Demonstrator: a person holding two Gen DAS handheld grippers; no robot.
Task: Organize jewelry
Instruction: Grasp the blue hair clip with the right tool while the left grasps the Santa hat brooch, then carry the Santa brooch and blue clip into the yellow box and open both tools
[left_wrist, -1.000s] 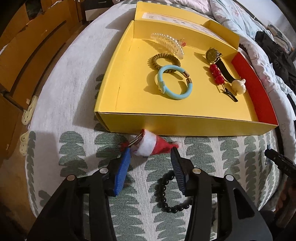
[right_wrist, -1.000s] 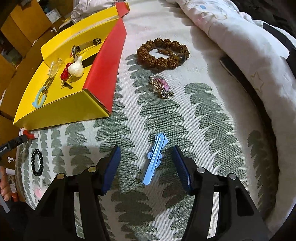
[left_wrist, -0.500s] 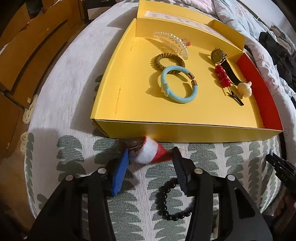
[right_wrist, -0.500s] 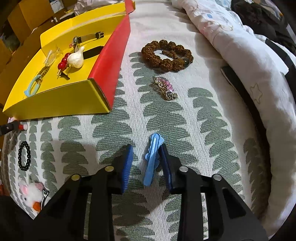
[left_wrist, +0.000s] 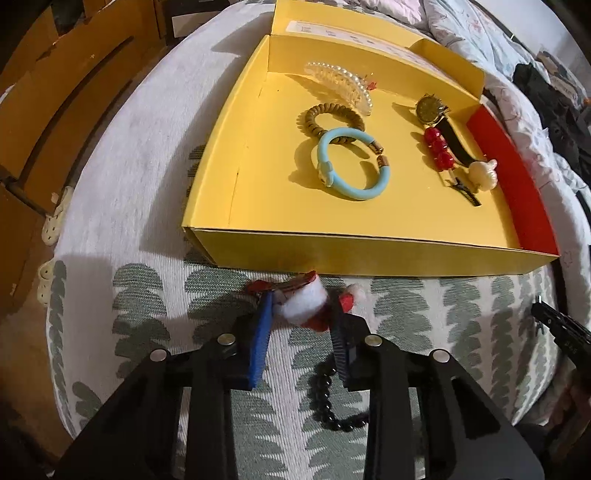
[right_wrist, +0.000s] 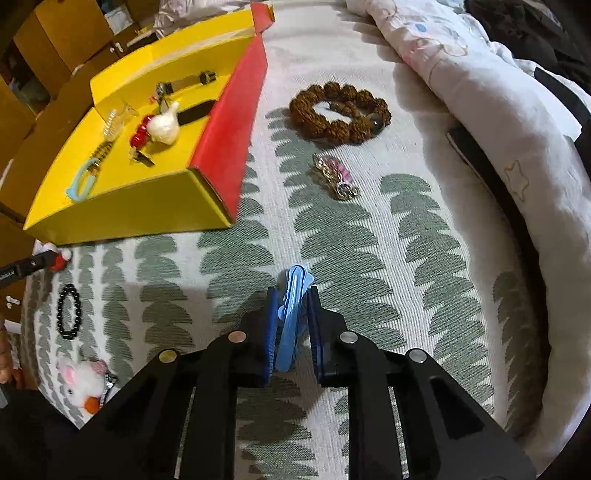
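Nearest, on a bed's white woven cover (right_wrist: 369, 236) patterned with grey-green leaves, the right hand-held gripper (right_wrist: 291, 325) was clamped on a light blue plastic hair clip (right_wrist: 291, 314), while the left hand-held gripper (left_wrist: 301, 321) pressed its jaws against a red-and-white plush Santa-hat clip (left_wrist: 304, 302). Just beyond the hat clip stood an open yellow cardboard box with a red side flap (left_wrist: 369, 254), holding bracelets and a watch. Farthest lay a rumpled pale quilt (right_wrist: 480, 74) and brown cardboard cartons (left_wrist: 44, 110).
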